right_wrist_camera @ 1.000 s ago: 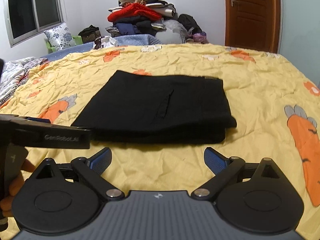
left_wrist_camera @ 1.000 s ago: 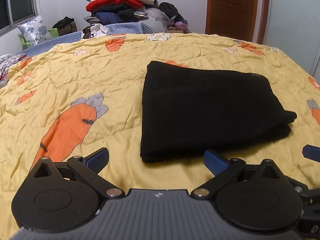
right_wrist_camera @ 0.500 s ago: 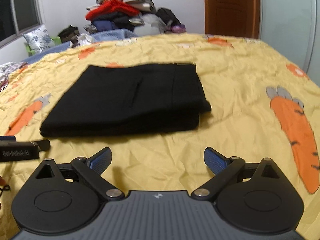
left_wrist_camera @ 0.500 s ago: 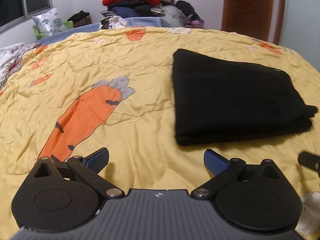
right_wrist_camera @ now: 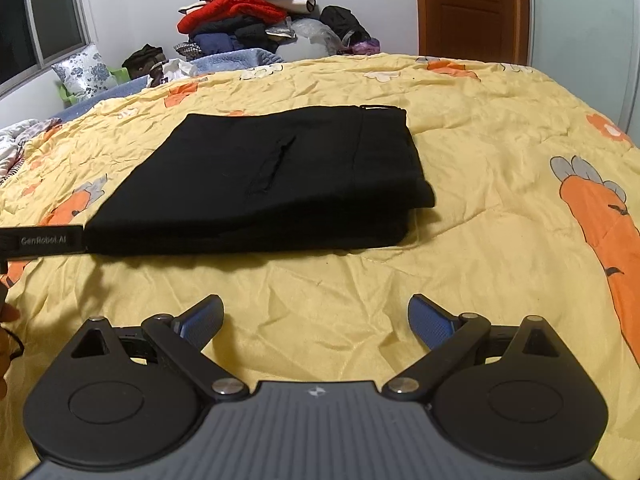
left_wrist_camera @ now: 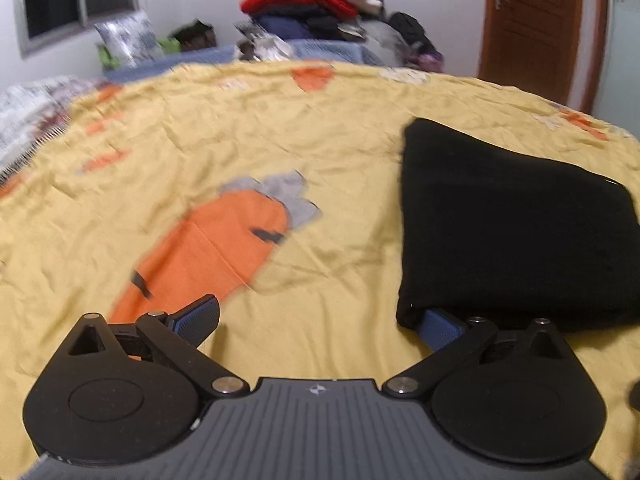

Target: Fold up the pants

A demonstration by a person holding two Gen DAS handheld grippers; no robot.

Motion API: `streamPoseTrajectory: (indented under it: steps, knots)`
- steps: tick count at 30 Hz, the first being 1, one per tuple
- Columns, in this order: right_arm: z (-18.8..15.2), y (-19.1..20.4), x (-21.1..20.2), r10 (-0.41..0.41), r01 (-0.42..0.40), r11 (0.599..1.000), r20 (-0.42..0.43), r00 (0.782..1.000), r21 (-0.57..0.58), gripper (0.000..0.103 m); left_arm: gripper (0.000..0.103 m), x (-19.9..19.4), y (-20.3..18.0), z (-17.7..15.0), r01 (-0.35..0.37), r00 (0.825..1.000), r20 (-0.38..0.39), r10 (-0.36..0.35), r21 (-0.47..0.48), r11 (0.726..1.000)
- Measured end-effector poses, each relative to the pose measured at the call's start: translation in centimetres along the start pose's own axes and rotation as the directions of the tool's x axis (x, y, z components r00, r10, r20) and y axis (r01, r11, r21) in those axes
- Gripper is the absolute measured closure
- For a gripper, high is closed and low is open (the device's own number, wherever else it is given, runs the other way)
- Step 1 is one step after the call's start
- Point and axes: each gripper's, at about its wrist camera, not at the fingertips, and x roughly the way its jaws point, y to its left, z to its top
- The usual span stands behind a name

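Note:
The black pants [right_wrist_camera: 272, 180] lie folded into a flat rectangle on the yellow carrot-print bedspread [right_wrist_camera: 500, 128]. In the left wrist view they [left_wrist_camera: 520, 232] lie at the right. My left gripper [left_wrist_camera: 316, 322] is open, low over the bedspread; its right fingertip [left_wrist_camera: 438, 326] sits at the near left corner of the pants. My right gripper [right_wrist_camera: 316, 320] is open and empty, a little in front of the pants' near edge. The left gripper's body [right_wrist_camera: 40, 240] shows at the left edge of the right wrist view.
A tall pile of clothes [right_wrist_camera: 248, 12] stands beyond the far edge of the bed. A floral pillow [right_wrist_camera: 82, 70] lies by the window at the far left. A brown door [right_wrist_camera: 472, 8] is at the back right.
My left gripper has moved left and closer, so the pants have shifted to the right of its view and its right finger now meets their corner. The right gripper has backed off slightly.

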Motion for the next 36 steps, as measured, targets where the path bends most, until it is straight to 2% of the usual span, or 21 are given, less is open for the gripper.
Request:
streamPoseTrajectory:
  steps: [3,5,6,8,12,15,19,27,31,36]
  knots:
    - [0.0,0.0,-0.1,0.003,-0.003,1.000,-0.001,1.000,-0.003,0.003,0.000,0.9,0.9,0.5,-0.003,1.000,-0.030,0.002,-0.039,0.999]
    - [-0.1,0.3,-0.2,0.003,-0.003,1.000,-0.002,1.000,-0.012,0.004,0.000,0.6,1.3,0.6,0.042,0.997,-0.058,-0.045,-0.055,0.998]
    - [-0.2,0.5,-0.2,-0.001,0.001,1.000,0.001,1.000,-0.020,0.003,0.005,-0.1,1.4,0.4,0.058,0.997,-0.052,-0.061,-0.050,0.997]
    - [-0.5,1.1,-0.4,-0.004,0.004,1.000,0.012,1.000,-0.030,0.003,0.004,-1.8,1.3,-0.2,0.060,0.998,-0.031,-0.061,-0.031,0.998]
    - [-0.7,2.7,-0.4,-0.044,0.046,0.996,0.036,0.998,-0.076,0.003,0.002,-4.5,0.1,-1.8,0.151,0.988,-0.017,-0.150,0.018,0.988]
    - [-1.1,3.9,-0.4,-0.087,0.092,0.989,0.048,0.995,-0.119,0.003,0.002,-5.5,-1.1,-3.2,0.227,0.974,-0.011,-0.227,0.079,0.971]
    - [-1.7,4.6,-1.2,-0.085,0.091,0.987,0.052,0.995,-0.132,0.003,0.002,-5.8,-2.6,-4.5,0.192,0.981,-0.004,-0.194,0.176,0.965]
    - [-2.9,4.7,-1.2,-0.096,0.100,0.991,0.045,0.994,-0.086,0.003,0.000,-4.6,-1.8,-6.1,0.205,0.979,-0.011,-0.205,0.078,0.976]
    - [-3.6,5.0,-1.4,-0.120,0.128,0.986,0.077,0.990,-0.108,0.003,0.000,-4.8,-2.1,-6.3,0.183,0.982,0.023,-0.186,0.086,0.979]
    - [-3.9,4.6,-1.5,-0.108,0.118,0.989,0.102,0.989,-0.091,0.003,0.000,-4.8,-2.5,-6.5,0.163,0.985,0.041,-0.168,0.089,0.982]
